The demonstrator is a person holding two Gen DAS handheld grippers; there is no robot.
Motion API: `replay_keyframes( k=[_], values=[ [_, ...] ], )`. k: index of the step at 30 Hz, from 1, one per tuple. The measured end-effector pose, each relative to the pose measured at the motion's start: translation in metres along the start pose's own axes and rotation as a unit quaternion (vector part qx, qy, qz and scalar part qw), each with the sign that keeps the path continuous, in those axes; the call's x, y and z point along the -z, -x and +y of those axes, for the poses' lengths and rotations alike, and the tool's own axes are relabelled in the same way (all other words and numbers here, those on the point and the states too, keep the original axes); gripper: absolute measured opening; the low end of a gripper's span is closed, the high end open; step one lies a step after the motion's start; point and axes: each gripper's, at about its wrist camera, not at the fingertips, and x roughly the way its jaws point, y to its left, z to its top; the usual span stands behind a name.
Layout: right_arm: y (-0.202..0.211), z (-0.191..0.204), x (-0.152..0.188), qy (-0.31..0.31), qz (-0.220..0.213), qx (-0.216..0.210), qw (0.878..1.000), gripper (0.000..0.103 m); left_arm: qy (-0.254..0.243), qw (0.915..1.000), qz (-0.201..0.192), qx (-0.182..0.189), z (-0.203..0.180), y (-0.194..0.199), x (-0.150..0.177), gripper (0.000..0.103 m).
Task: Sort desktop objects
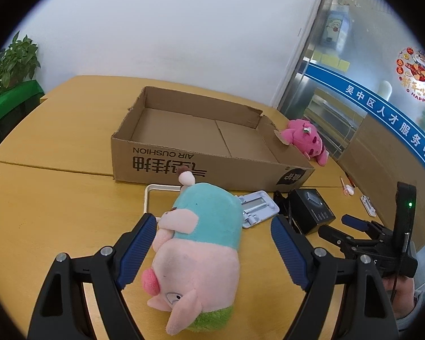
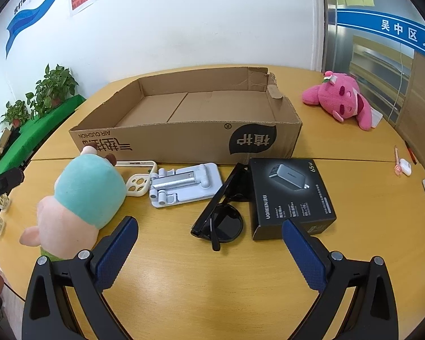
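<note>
A pink pig plush (image 1: 201,243) in a teal top lies on the wooden table, head towards me, between the fingers of my left gripper (image 1: 214,218). The left pad sits close to its side and a gap shows at the right pad, so the gripper is open around it. The same pig plush (image 2: 82,198) shows at the left of the right wrist view. My right gripper (image 2: 209,222) hovers open over bare table, just short of black sunglasses (image 2: 221,221) and a black charger box (image 2: 291,195). An empty cardboard box (image 1: 155,158) stands behind the objects.
A white phone stand (image 2: 184,184) and a white phone case (image 2: 137,184) lie in front of the cardboard box (image 2: 170,138). A bright pink plush (image 2: 342,99) lies at the back right, an earbud case (image 2: 405,167) near the right edge. Potted plants (image 2: 53,87) stand at the left.
</note>
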Motion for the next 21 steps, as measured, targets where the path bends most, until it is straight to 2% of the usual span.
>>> replay_keyframes(
  k=[7,12,14,15,16,18,20,21],
  values=[
    [-0.002,0.009,-0.003,0.018,0.003,-0.010,1.000,0.103,0.001,1.0000,0.002,0.002,-0.008,-0.009,0.008,0.082],
    [-0.004,0.005,0.008,-0.020,0.006,-0.031,0.999,0.103,-0.015,0.9989,0.038,0.024,-0.006,-0.021,0.012,0.082],
    [-0.009,0.001,0.013,-0.051,0.017,-0.064,0.997,0.103,-0.014,0.9983,0.051,0.025,-0.001,-0.027,0.015,0.082],
    [-0.015,-0.003,0.015,-0.082,0.032,-0.098,0.991,0.103,-0.012,0.9980,0.057,0.024,0.002,-0.030,0.017,0.082],
    [-0.020,-0.005,0.015,-0.107,0.045,-0.125,0.985,0.103,-0.008,0.9977,0.063,0.023,0.006,-0.032,0.019,0.082],
    [-0.035,-0.003,0.013,-0.158,0.068,-0.197,0.965,0.103,-0.002,0.9972,0.072,0.018,0.012,-0.037,0.025,0.082],
    [-0.048,0.010,0.006,-0.162,0.067,-0.246,0.953,0.103,0.005,0.9968,0.079,0.013,0.020,-0.043,0.032,0.082],
    [-0.057,0.019,0.002,-0.157,0.075,-0.250,0.953,0.103,0.013,0.9958,0.090,0.013,0.025,-0.048,0.036,0.082]
  ],
)
